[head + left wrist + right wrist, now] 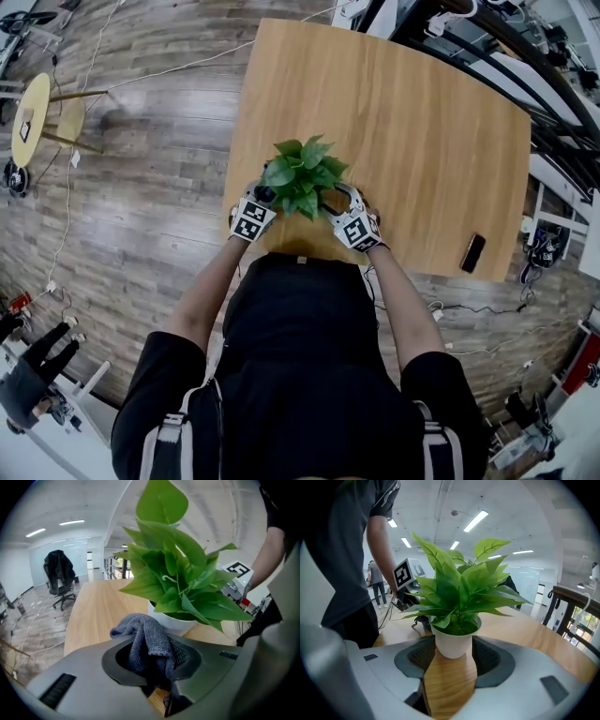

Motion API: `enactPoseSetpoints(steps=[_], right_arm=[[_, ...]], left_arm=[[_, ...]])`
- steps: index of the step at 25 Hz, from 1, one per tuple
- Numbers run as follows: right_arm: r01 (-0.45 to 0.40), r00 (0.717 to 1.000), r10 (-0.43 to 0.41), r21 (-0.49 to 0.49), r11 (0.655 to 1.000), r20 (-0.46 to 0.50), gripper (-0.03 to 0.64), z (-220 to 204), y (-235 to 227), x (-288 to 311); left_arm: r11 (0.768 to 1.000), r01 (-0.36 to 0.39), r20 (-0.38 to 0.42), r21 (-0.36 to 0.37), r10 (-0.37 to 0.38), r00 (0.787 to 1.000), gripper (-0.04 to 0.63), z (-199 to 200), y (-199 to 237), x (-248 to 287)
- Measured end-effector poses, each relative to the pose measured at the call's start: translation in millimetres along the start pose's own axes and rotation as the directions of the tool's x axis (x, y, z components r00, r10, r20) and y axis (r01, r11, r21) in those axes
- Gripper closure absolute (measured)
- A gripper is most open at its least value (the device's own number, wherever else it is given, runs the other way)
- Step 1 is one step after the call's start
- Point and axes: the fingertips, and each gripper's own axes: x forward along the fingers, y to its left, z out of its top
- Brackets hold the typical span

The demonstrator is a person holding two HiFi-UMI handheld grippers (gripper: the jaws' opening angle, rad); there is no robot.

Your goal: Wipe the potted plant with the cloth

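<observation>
Closest up is the person's black top (300, 375), filling the bottom of the head view, with both arms reaching forward over the near edge of the bench (422, 131).

Left gripper (150, 660) is clamped on the cloth (143, 637). It's a grey-blue knitted rag, bunched up between the jaws with a fold sticking out the top. It sits just beside the plant's left side, and I can't tell if the cloth actually touches a leaf.

Right gripper (451, 660) has its jaws spread wide, with bare wood showing between them. The white pot (452, 641) stands upright right at the jaw tips, between the two pads, and they don't look to be pressing on it.

Potted plant (305, 173) itself sits close to the near edge of the bench, more toward the left corner than the right, between the two grippers. It has big glossy green leaves, all upright.

Other stuff: a dark phone-looking slab (473, 252) lies near the right near corner, well apart from the plant. Off the bench, a yellow round side table (30, 117) stands on the wood floor at the left. The left gripper view also catches an office chair (58, 576) with a jacket draped on it.
</observation>
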Motion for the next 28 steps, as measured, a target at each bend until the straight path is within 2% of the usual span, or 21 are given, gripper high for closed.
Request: enactPoseSetpoints(steps=[3,5,10,14,21,24,26,28], right_arm=[[-0.022,1.0,0.022,-0.009,1.0,0.008,0.388,4,0,4],[-0.032,0.999,0.032,0.002,0.999,0.013,0.388,4,3,5],[-0.03,0.999,0.029,0.03,0.999,0.012,0.388,5,5,5],[-0.009,1.0,0.008,0.041,0.999,0.013,0.388,7,1,5],[-0.022,1.0,0.022,0.033,0.999,0.0,0.388,9,16,1],[-0.03,0.999,0.029,0.112,0.993,0.015,0.388,7,32,-3],[0.0,1.0,-0.004,0.216,0.976,0.019,0.388,-1,31,-6],[0.041,0.999,-0.043,0.25,0.967,0.0,0.388,-9,21,-7]], left_arm=[[0.989,0.039,-0.065,0.141,-0.03,0.997,0.483,-2,-12,4],[0.987,0.049,-0.079,0.151,-0.037,0.996,0.483,-6,-16,0],[0.992,0.07,-0.084,0.108,-0.061,0.995,0.483,-13,-33,-6],[0.991,0.089,-0.079,0.103,-0.081,0.994,0.483,-15,-46,-5],[0.997,0.05,-0.052,0.058,-0.047,0.998,0.483,-13,-30,-4],[0.999,0.048,-0.027,-0.017,-0.048,0.998,0.483,-12,-22,-5],[0.996,0.043,-0.007,-0.079,-0.043,0.999,0.483,-10,-18,-4],[0.995,0.033,0.002,-0.095,-0.033,0.999,0.483,-7,-13,-1]])
